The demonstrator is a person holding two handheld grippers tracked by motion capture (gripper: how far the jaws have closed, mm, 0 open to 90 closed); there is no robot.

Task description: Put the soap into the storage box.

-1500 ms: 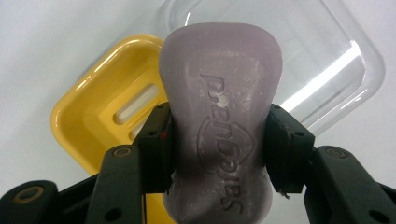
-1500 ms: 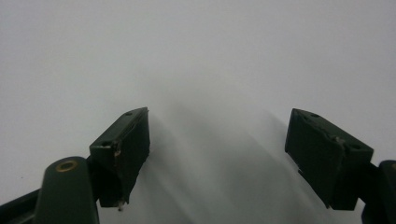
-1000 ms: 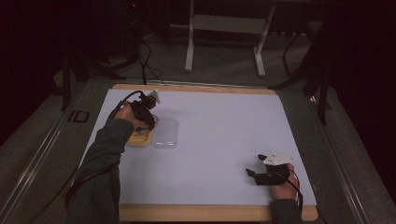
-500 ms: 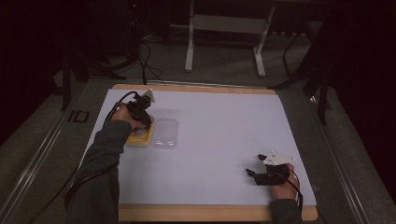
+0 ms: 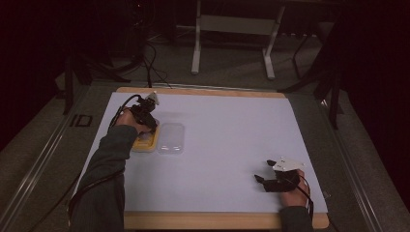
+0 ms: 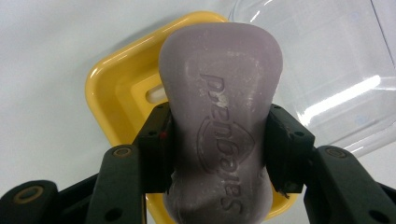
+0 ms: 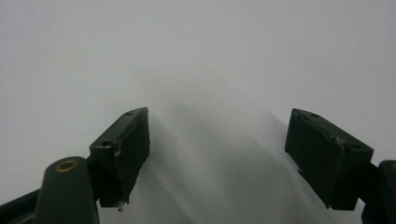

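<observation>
Two jaws of your left gripper [image 6: 217,154] clamp the purple soap bar [image 6: 219,121] above the yellow dish [image 6: 116,88]; lower it level into the recess, then release; your right gripper [image 7: 217,154] rests open on the bench [image 5: 232,121]

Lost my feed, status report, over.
Left gripper shut on purple soap bar above yellow dish. Right gripper open, empty. Clear lid beside dish.

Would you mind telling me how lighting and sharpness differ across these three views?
High view: dim, dark surround, only the white table lit. Left gripper view: bright, sharp soap bar, glare streak on the clear lid. Right gripper view: soft shadows on the table between the open jaws.
</observation>
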